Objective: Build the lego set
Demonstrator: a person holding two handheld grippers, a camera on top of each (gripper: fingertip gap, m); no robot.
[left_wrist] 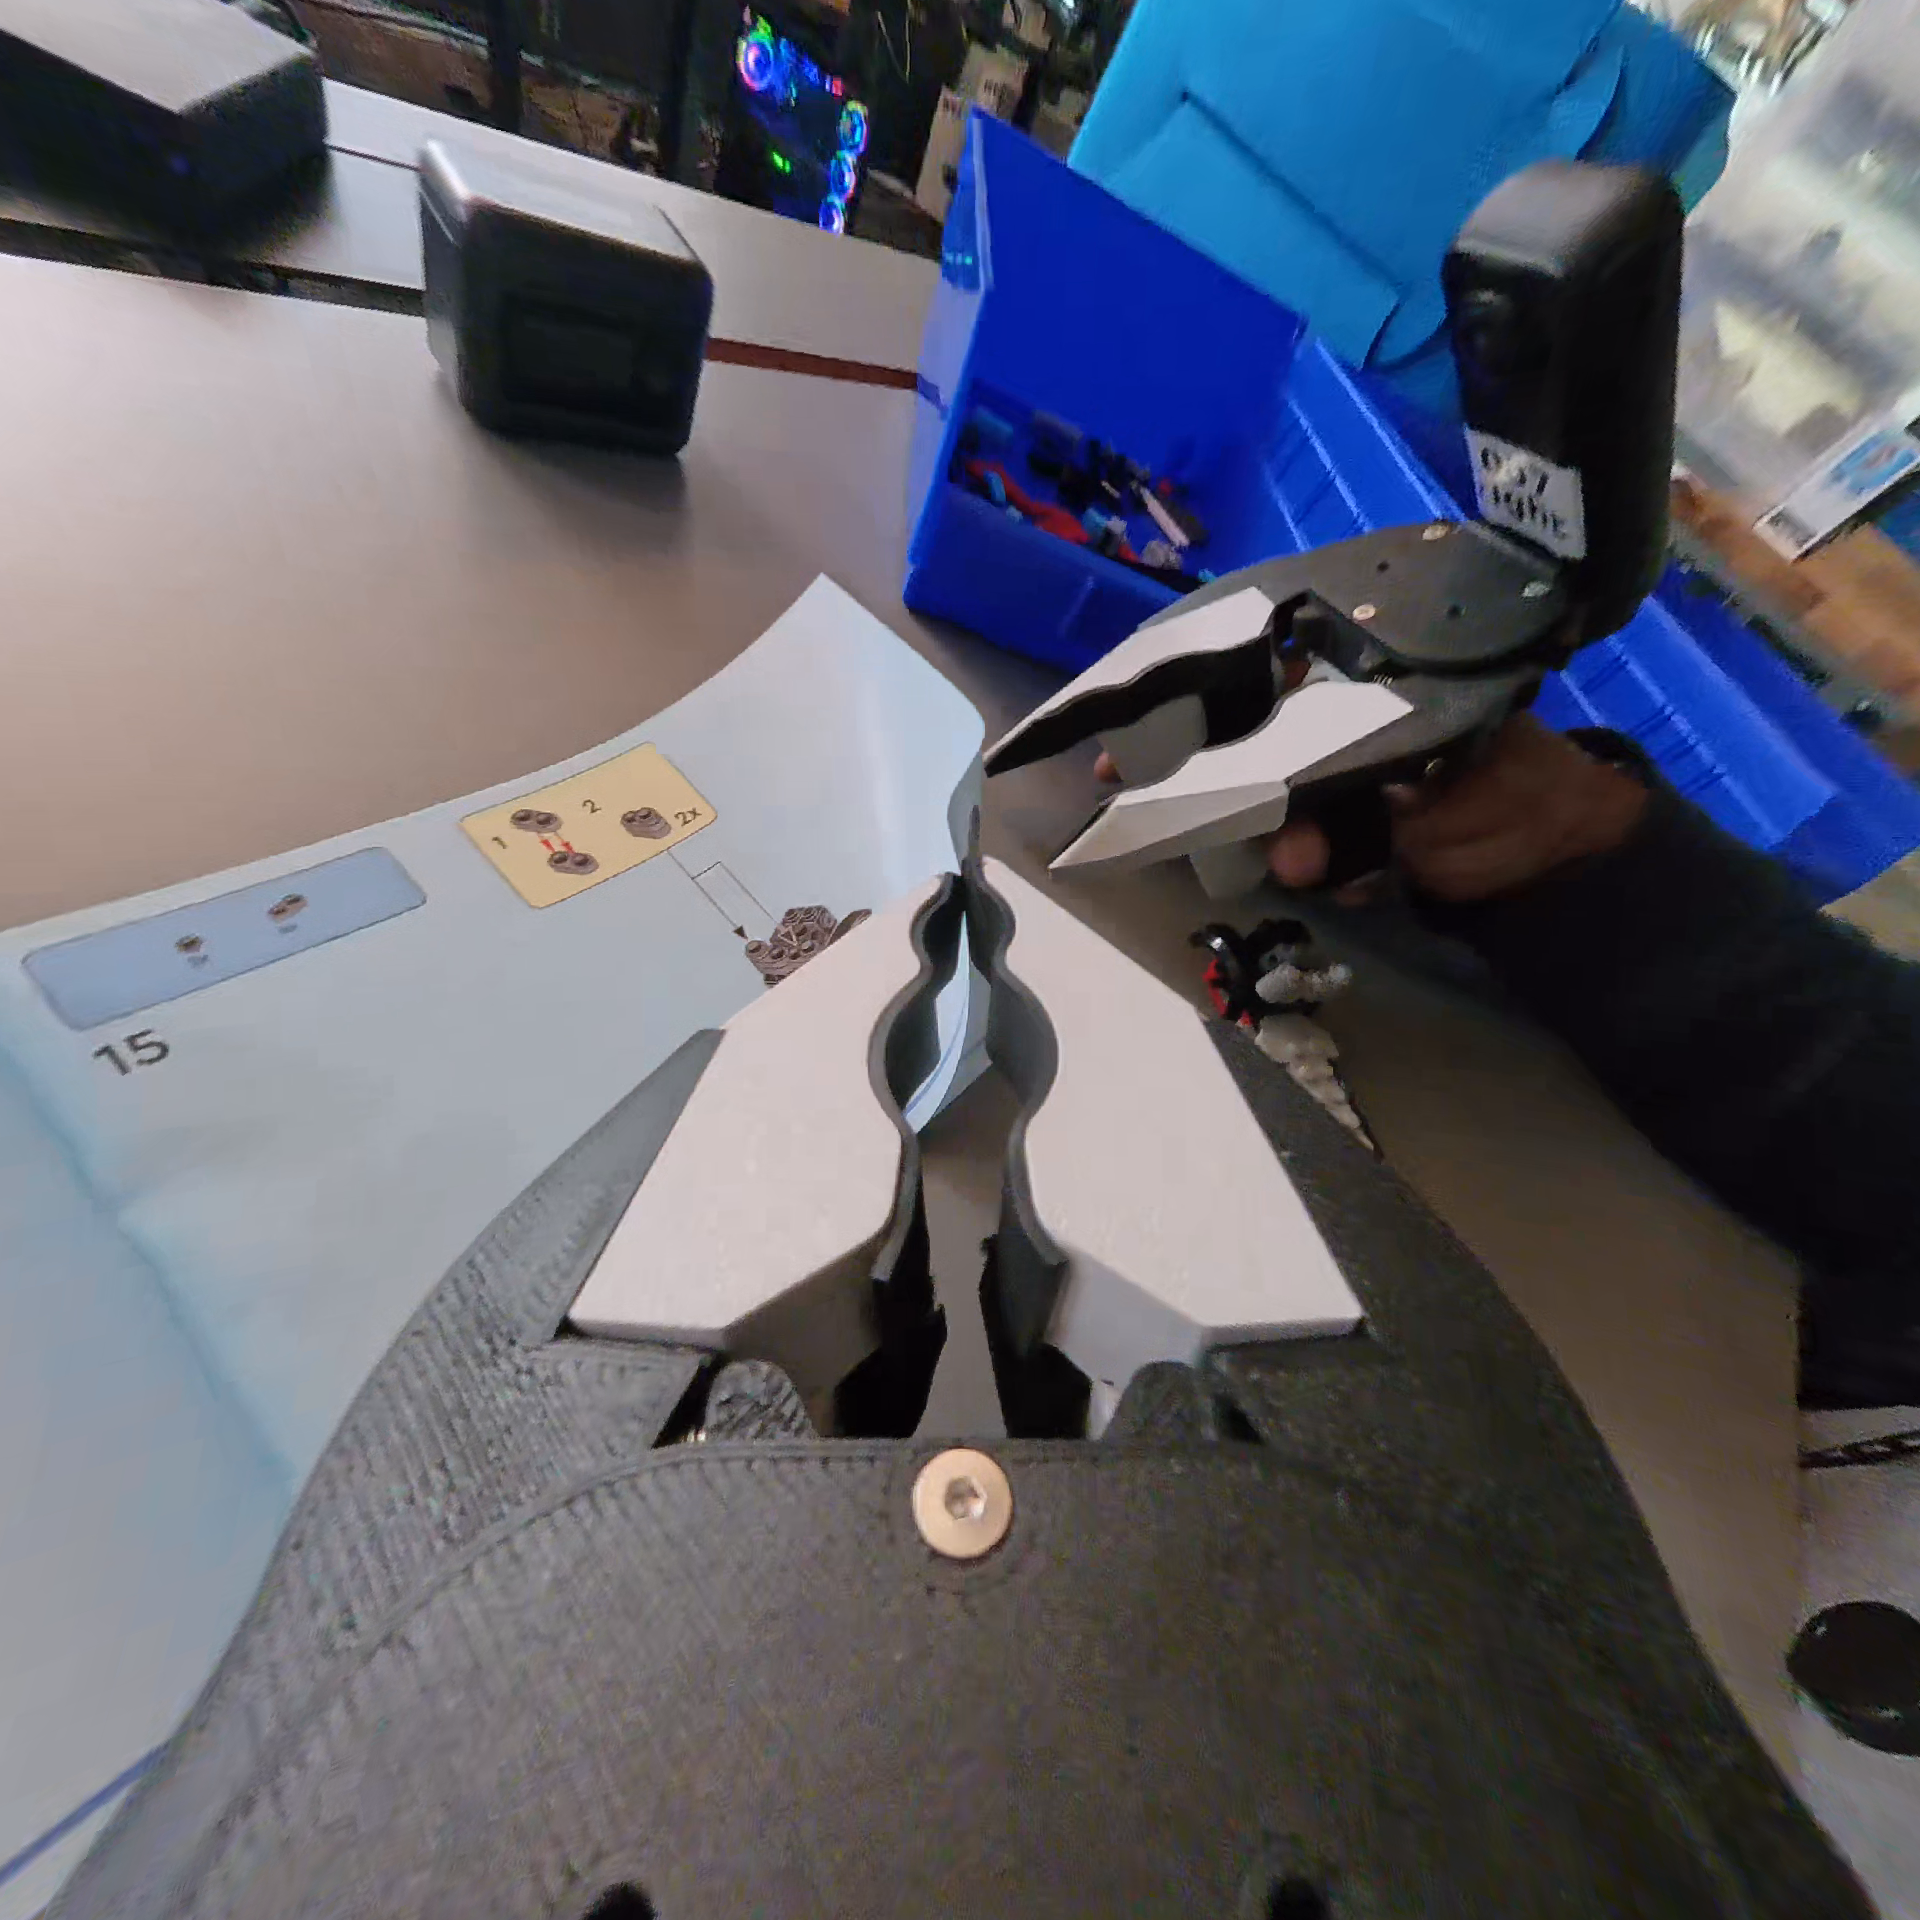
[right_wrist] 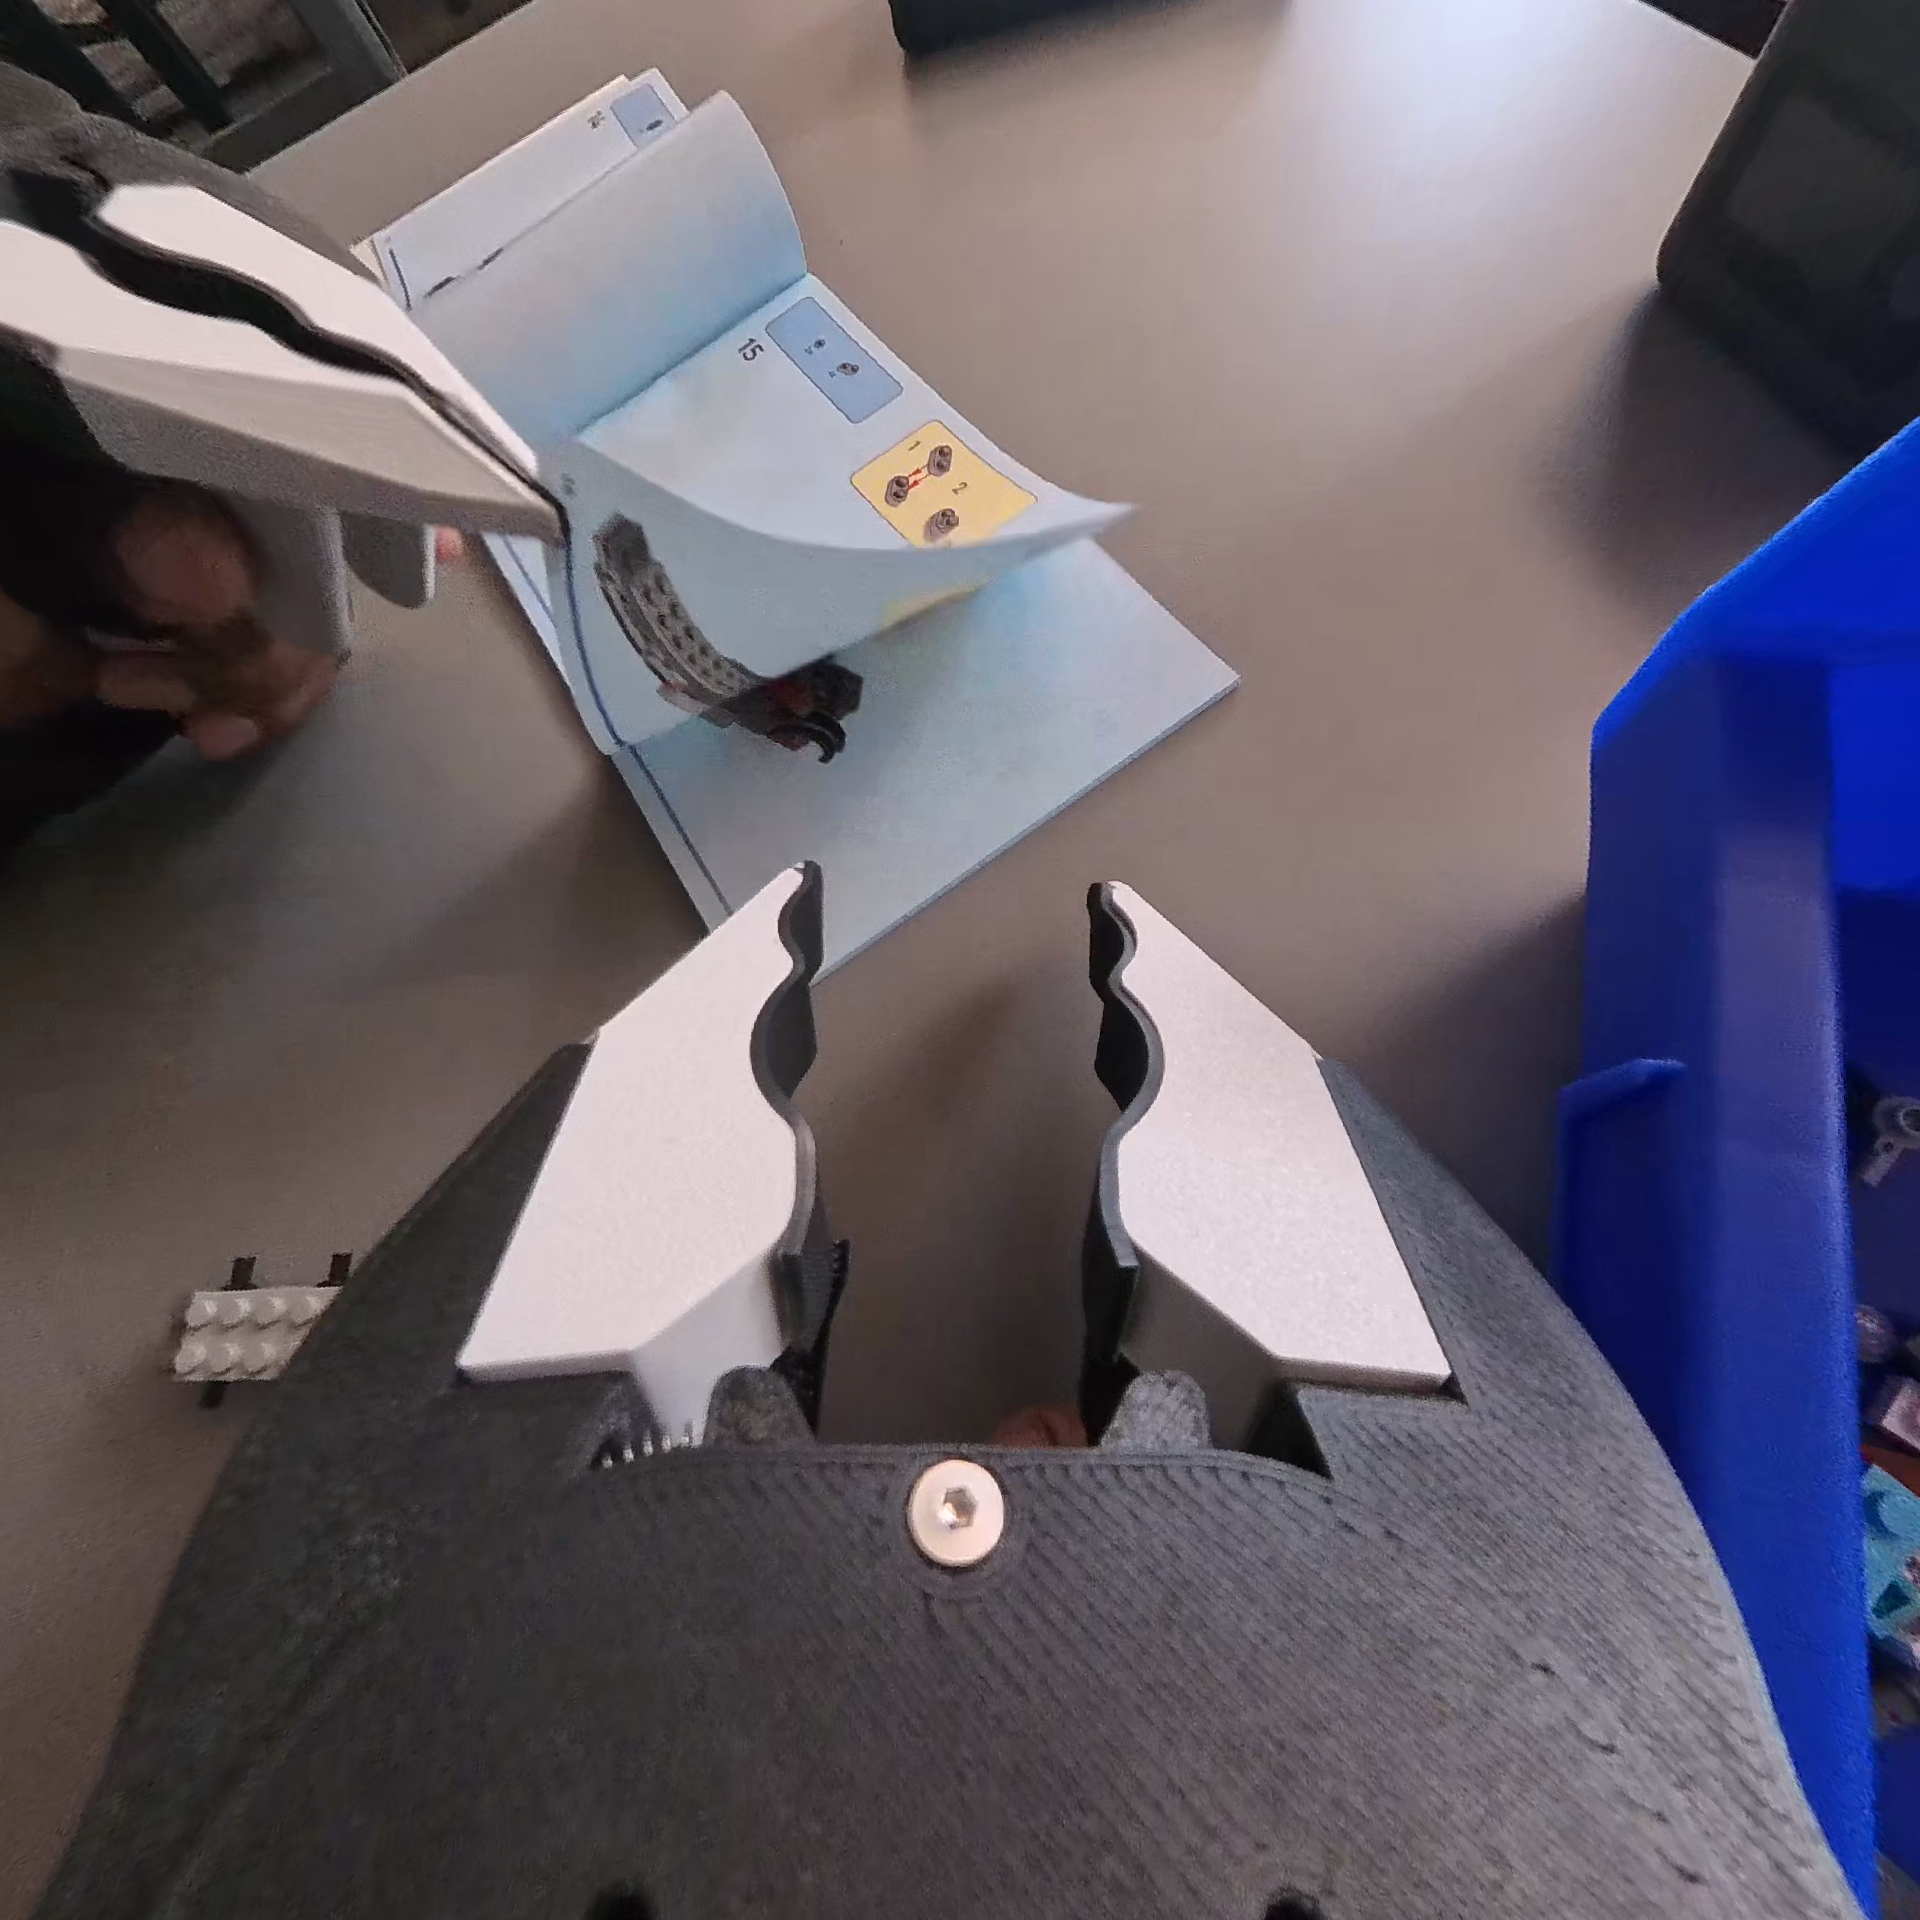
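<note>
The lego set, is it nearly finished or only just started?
Only partly built, it seems. Done: a small grey, black and red lego build sits on the table. In hand: the left tool is pinching a page of the instruction booklet, curling it over; the right tool is open and empty. Left: many loose pieces wait in the blue bin, so plenty of steps probably remain.

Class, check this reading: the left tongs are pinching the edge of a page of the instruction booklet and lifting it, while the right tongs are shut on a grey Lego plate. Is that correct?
Not quite. The left tongs do pinch and lift a page of the instruction booklet, but the right tongs are open and hold nothing, as the right wrist view shows. The grey Lego plate lies on the table beside them.
</note>
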